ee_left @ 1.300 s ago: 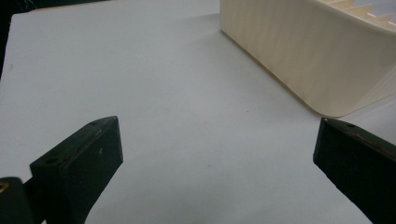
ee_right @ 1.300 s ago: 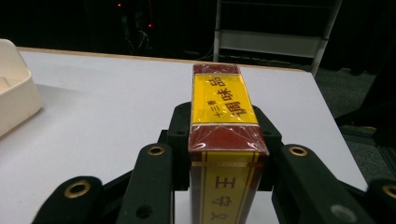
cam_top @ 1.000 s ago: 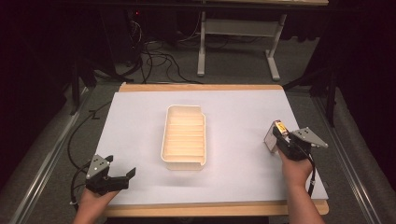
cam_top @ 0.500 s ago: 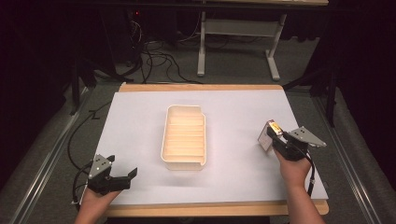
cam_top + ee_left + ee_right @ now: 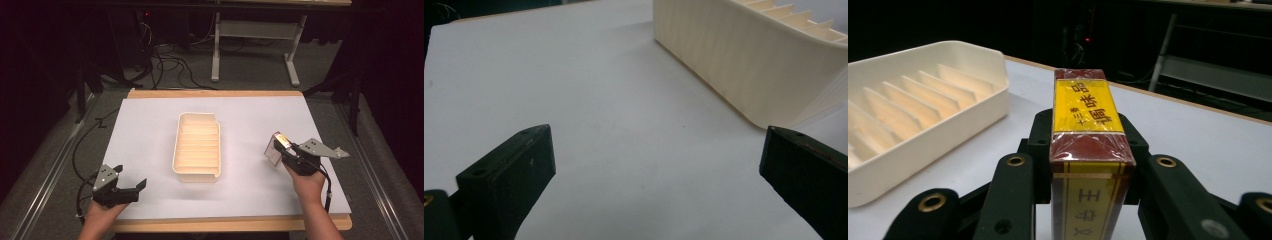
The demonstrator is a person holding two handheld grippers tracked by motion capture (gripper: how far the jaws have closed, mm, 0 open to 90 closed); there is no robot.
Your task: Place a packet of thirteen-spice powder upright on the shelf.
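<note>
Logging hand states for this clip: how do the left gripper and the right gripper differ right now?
The left gripper is open, its fingers spread with nothing between them; the right gripper is shut on a red and yellow box. The left gripper sits at the table's near left corner, off the cream tray's near corner, while the right gripper is to the tray's right with the box upright. Both have black fingers, are hand-held, and point roughly toward the tray.

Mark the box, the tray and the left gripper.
box (image 5: pixel 1088 107), right gripper view, yellow top label.
tray (image 5: pixel 196 176), high view, near rim.
left gripper (image 5: pixel 654 155), left gripper view, between its open fingertips.
</note>
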